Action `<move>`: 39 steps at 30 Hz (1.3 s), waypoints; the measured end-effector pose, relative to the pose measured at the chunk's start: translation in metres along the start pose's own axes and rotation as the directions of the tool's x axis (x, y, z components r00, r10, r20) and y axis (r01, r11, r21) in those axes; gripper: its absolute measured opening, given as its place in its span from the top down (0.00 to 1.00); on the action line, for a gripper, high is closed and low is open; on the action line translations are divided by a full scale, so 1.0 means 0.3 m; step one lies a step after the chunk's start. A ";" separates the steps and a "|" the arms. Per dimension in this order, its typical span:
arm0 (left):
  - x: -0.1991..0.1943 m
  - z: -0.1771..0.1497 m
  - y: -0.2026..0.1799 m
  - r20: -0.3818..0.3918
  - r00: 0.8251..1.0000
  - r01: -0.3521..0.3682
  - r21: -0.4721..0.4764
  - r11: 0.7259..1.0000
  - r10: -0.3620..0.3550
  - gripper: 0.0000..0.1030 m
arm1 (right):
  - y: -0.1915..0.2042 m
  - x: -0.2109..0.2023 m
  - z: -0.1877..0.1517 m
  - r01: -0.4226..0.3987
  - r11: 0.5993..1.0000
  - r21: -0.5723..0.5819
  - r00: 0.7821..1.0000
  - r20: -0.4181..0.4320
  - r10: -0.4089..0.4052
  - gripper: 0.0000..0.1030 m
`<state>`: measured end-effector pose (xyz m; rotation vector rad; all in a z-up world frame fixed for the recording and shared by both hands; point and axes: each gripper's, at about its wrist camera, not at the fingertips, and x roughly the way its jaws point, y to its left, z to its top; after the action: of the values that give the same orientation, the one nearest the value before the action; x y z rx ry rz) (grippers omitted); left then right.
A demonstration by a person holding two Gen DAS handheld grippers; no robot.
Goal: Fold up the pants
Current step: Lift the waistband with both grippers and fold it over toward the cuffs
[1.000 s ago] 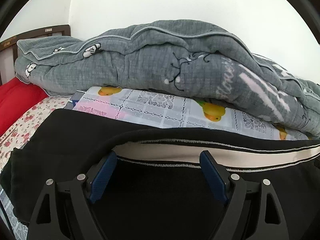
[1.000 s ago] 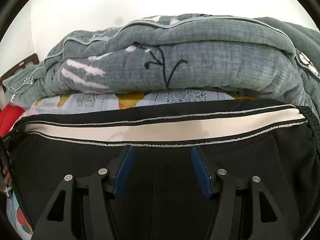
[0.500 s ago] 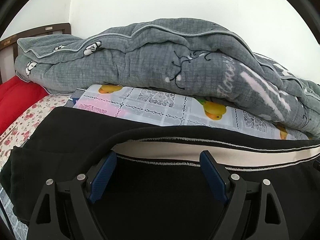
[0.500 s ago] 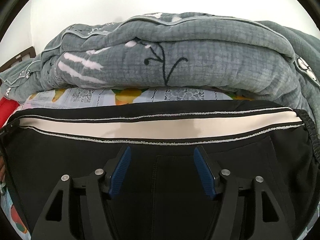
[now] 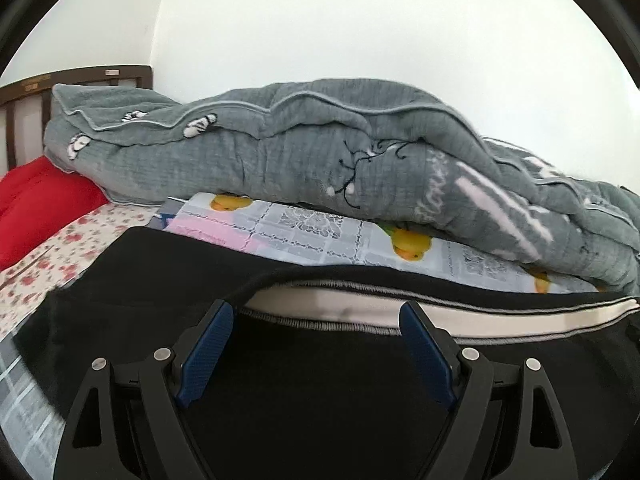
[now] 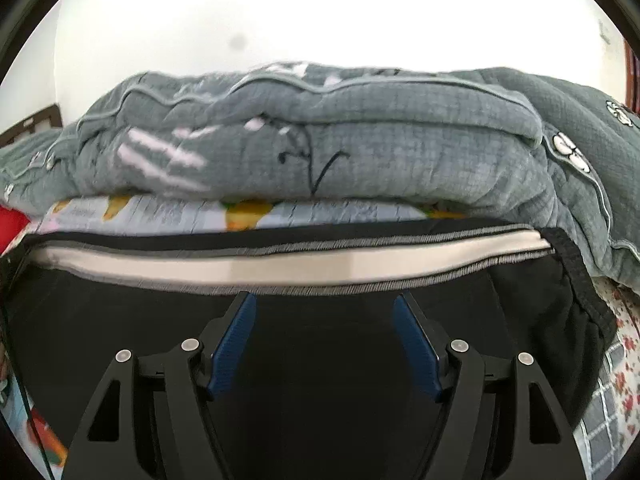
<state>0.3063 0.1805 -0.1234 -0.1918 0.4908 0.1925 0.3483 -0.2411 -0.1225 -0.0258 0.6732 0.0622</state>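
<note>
Black pants (image 5: 320, 380) with a white side stripe (image 5: 500, 316) lie spread on the bed; they also show in the right wrist view (image 6: 320, 360), stripe (image 6: 280, 266) running across. My left gripper (image 5: 316, 312) is open, its blue pads over the black cloth just short of the stripe. My right gripper (image 6: 325, 300) is open too, over the black cloth below the stripe. Neither holds anything.
A folded grey quilt (image 5: 320, 160) is piled behind the pants, also in the right wrist view (image 6: 340, 152). A duck-print sheet (image 5: 340, 232) lies under it. A red pillow (image 5: 36, 200) and a wooden headboard (image 5: 24, 92) stand at the left. Floral bedding (image 6: 624, 344) shows at the right.
Both grippers stay open and have tilted or drawn back a little, so the quilt and stripe sit lower in view. The pants lie as before.
</note>
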 end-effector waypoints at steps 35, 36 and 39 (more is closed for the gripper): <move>0.014 -0.156 0.319 -0.322 0.887 0.129 -0.516 0.847 -0.331 0.21 | -0.382 -0.030 -0.255 -0.088 0.903 0.421 0.947 -0.247 0.207 0.51; 0.026 -0.149 0.319 -0.320 0.889 0.122 -0.522 0.844 -0.327 0.21 | -0.385 -0.010 -0.242 -0.089 0.901 0.426 0.946 -0.247 0.210 0.51; 0.044 -0.140 0.313 -0.323 0.896 0.099 -0.525 0.846 -0.306 0.22 | -0.372 0.035 -0.208 -0.079 0.910 0.406 0.950 -0.246 0.192 0.52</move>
<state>0.2773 0.2632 -0.1789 -0.8040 0.8169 0.0605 0.3251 -0.3546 -0.1775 0.4084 0.9635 0.0588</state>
